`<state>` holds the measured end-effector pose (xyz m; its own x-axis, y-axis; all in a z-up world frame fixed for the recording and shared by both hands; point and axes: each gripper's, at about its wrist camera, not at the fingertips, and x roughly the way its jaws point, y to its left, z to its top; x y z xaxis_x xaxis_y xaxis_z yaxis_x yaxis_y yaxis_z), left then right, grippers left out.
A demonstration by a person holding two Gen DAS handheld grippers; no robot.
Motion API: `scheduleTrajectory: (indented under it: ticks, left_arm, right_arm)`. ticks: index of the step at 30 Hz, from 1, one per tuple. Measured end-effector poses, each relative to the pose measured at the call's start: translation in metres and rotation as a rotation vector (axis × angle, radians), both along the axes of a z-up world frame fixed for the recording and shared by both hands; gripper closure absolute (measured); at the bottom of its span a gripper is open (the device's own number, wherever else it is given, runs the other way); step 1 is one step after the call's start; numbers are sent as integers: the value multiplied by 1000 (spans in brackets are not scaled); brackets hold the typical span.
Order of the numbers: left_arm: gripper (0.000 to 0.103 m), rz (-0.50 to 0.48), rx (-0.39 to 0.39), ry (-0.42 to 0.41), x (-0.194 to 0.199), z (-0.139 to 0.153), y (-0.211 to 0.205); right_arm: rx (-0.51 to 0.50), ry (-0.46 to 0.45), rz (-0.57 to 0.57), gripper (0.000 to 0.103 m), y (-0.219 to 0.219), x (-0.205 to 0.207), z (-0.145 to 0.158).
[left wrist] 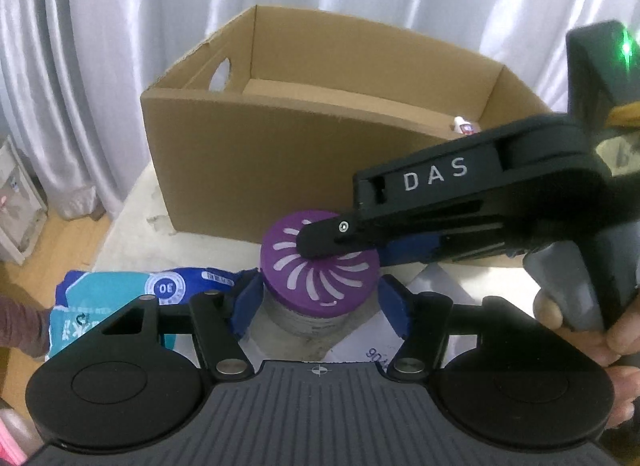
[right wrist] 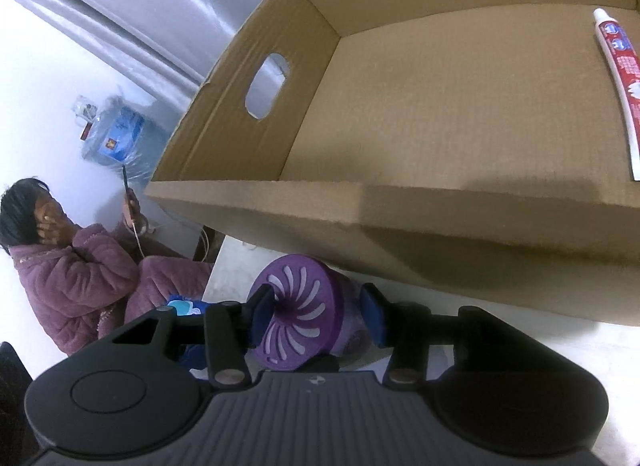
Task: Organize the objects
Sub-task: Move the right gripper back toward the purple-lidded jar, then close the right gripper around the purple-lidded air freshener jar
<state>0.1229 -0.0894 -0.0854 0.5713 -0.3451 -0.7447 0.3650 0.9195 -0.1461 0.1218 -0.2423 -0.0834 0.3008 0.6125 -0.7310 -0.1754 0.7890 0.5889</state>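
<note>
Both grippers' fingers (left wrist: 246,298) bracket the purple-lidded jar (left wrist: 320,262), spread wide.

Black right claw (left wrist: 344,244) lettered "DAS", blue pads (left wrist: 408,248), silver screw, green light.

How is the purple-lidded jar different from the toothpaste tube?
The purple-lidded jar is short and round; the toothpaste tube is long and flat. The jar stands outside the cardboard box on the table, between the right hand-held gripper fingers; the tube lies inside the box, untouched. The jar is purple, the tube red and white.
</note>
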Motion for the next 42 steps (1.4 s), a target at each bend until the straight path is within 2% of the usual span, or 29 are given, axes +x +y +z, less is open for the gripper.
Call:
scheduleTrajectory:
  ticks: [6, 19, 27, 36, 42]
  left_arm:
    - [39, 10, -30, 1, 1, 6, -1]
    - [39, 13, -55, -85, -24, 39, -3]
    - [39, -14, -81, -130, -53, 54, -10]
    - [39, -57, -63, -126, -62, 30, -16]
    - [39, -64, -69, -150, -63, 27, -19]
  right_arm:
    - [8, 8, -15, 53, -2, -3, 4]
    - [37, -49, -21, 53, -12, -22, 38]
    - [49, -78, -30, 53, -32, -49, 57]
    - [-15, -81, -14, 53, -40, -68, 45]
    - [-57, -110, -5, 53, -35, -71, 51]
